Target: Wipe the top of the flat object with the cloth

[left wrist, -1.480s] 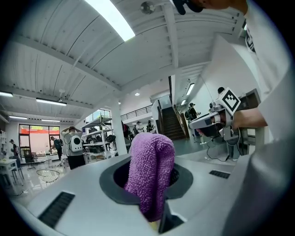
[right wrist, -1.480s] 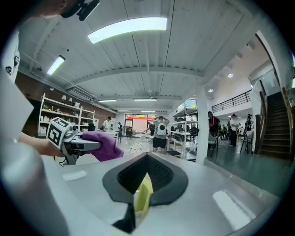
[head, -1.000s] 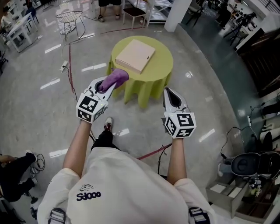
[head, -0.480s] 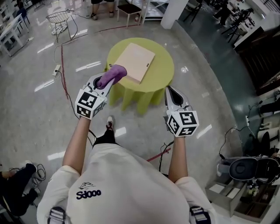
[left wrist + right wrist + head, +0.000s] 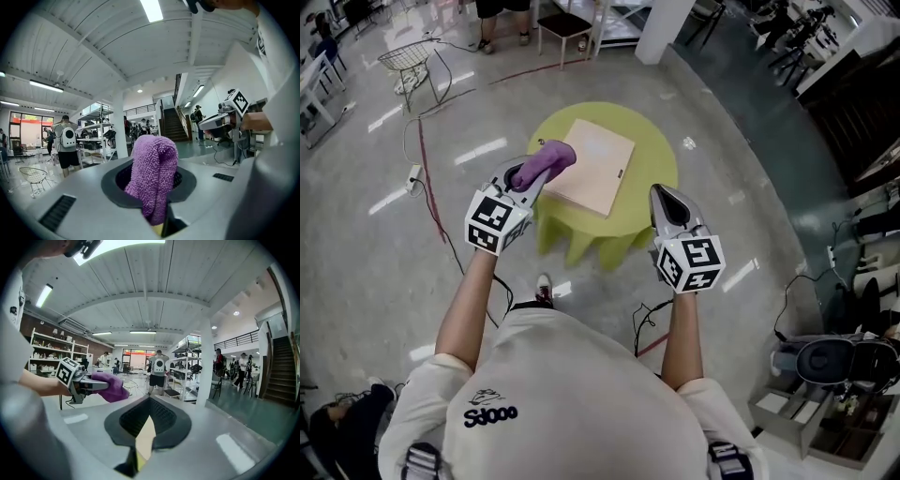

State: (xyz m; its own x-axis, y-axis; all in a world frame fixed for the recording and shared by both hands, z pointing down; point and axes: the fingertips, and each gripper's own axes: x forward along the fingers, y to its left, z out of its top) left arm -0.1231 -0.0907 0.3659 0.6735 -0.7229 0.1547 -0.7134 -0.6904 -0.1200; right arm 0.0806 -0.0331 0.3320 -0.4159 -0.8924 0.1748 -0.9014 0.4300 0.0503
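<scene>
The left tongs (image 5: pixel 531 178) are pinching the purple cloth (image 5: pixel 547 158). In the left gripper view its fuzzy fold (image 5: pixel 153 174) stands up out of the closed tips and fills the space between them.

A second ago, in the head view, that cloth hung over the left rim of the round worktop (image 5: pixel 654 178). Now it overlaps the near left corner of the flat object (image 5: pixel 592 167), a pale tan board lying on the yellow-green cover. The worktop also sits lower and nearer in the picture than it did, so the person has evidently been walking up to it.

Both gripper views look out level at ceiling and room rather than down at the board, so the cloth is probably raised above the surface and not yet rubbing it (contact cannot be confirmed from above). I judge this to be the end of the approach, with the wipe itself not begun. What remains is to tip the left tongs down so the cloth meets the board's top.

The right tongs (image 5: pixel 662 195) are pressed together at the tips with nothing held. Only a sliver of tan and yellow shows through behind them in the right gripper view, and they hover off the worktop's near right edge, much as before.
</scene>
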